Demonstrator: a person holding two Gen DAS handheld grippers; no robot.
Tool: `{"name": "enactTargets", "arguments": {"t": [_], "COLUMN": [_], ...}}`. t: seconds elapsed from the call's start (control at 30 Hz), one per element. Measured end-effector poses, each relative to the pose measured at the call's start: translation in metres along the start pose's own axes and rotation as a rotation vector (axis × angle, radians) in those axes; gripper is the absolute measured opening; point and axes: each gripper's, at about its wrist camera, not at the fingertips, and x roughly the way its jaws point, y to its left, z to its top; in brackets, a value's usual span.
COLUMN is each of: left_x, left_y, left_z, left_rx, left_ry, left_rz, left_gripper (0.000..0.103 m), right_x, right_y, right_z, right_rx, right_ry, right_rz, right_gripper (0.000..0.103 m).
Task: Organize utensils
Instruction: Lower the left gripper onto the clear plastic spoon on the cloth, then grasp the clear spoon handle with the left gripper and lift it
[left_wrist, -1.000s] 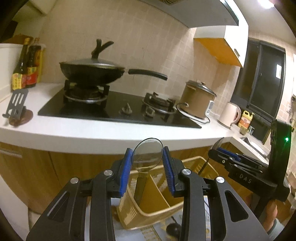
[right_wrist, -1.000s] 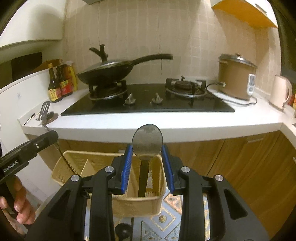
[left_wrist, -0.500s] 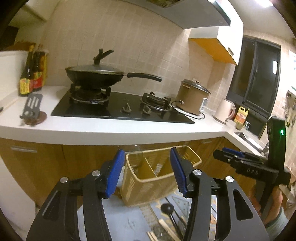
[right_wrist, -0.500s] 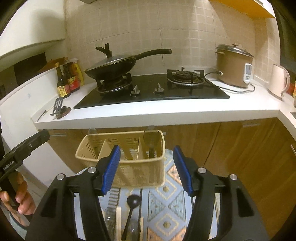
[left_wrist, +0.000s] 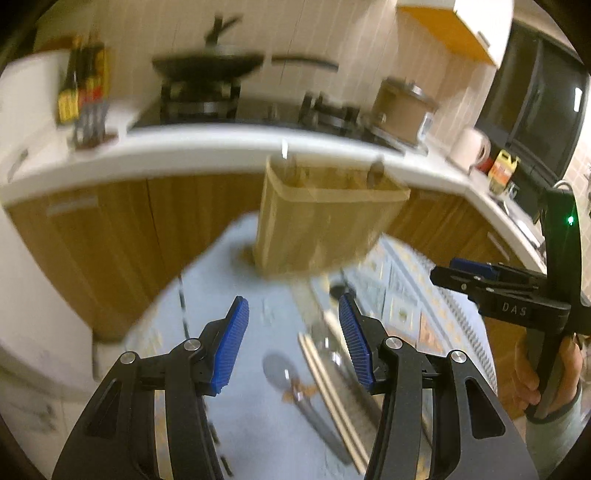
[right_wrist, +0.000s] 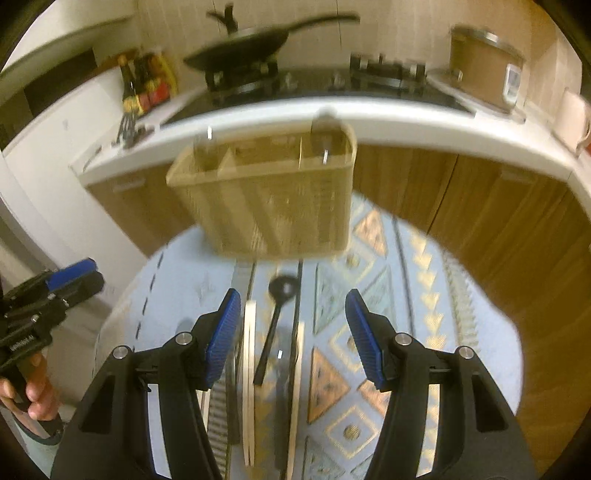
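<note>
Utensil basket (right_wrist: 273, 199): tan slotted plastic, upright on the patterned mat, divided into compartments; a metal spoon (right_wrist: 325, 127) stands in its right-end compartment, another (right_wrist: 208, 138) at the left end, details blurred.

Black ladle (right_wrist: 275, 321): flat on the mat near the basket, bowl toward it.

Pale wooden chopsticks (right_wrist: 249, 376): lying lengthwise beside the ladle.

Metal spoon (left_wrist: 279, 371): flat on the mat, blurred.
</note>
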Motion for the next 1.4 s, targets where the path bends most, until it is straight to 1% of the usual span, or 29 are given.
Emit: {"name": "enactTargets", "arguments": {"t": [0.07,0.17,0.3,0.43,0.5,0.57,0.7,1.0,1.1,1.2,1.33,1.37,1.4], "left_x": [0.015,0.036,0.059,0.073,0.078,0.084,0.093,0.103,0.106,0.104,0.099,0.097,0.097], "left_y": [0.004,0.010,0.016,0.015,0.013,0.011,0.001,-0.027,-0.033,-0.030,-0.021,-0.018,-0.016], "left_z": [-0.013,-0.029,-0.044,-0.054,-0.059,-0.061,-0.065,-0.071,-0.073,-0.073,-0.074,-0.074,-0.074], "left_rx": [-0.018,-0.035,-0.062,-0.076,-0.080,-0.079,-0.050,0.079,0.124,0.133,0.114,0.106,0.093], "left_ry": [0.055,0.128,0.222,0.271,0.285,0.297,0.311,0.276,0.265,0.254,0.238,0.235,0.234], "left_rz": [-0.008,0.008,-0.005,-0.015,-0.019,-0.014,0.021,0.174,0.231,0.238,0.226,0.216,0.196], "left_gripper": [0.049,0.049,0.049,0.049,0.049,0.048,0.046,0.045,0.038,0.033,0.019,0.018,0.017], "right_x": [0.010,0.025,0.041,0.056,0.063,0.070,0.083,0.100,0.104,0.108,0.112,0.113,0.113], "right_y": [0.000,-0.001,-0.003,-0.006,-0.007,-0.009,-0.013,0.000,0.010,0.022,0.034,0.037,0.039], "right_z": [-0.009,-0.020,-0.028,-0.035,-0.037,-0.039,-0.043,-0.045,-0.044,-0.046,-0.049,-0.050,-0.050], "right_rx": [0.002,0.004,0.011,0.020,0.019,0.023,0.040,0.024,-0.001,-0.046,-0.090,-0.097,-0.109], "right_ry": [0.037,0.091,0.147,0.189,0.210,0.226,0.256,0.282,0.287,0.281,0.264,0.261,0.255], "right_rz": [0.010,0.016,0.027,0.036,0.045,0.043,0.045,0.029,0.013,-0.029,-0.071,-0.076,-0.086], "right_gripper": [0.056,0.056,0.055,0.055,0.045,0.044,0.044,0.044,0.044,0.044,0.044,0.038,0.034]}}
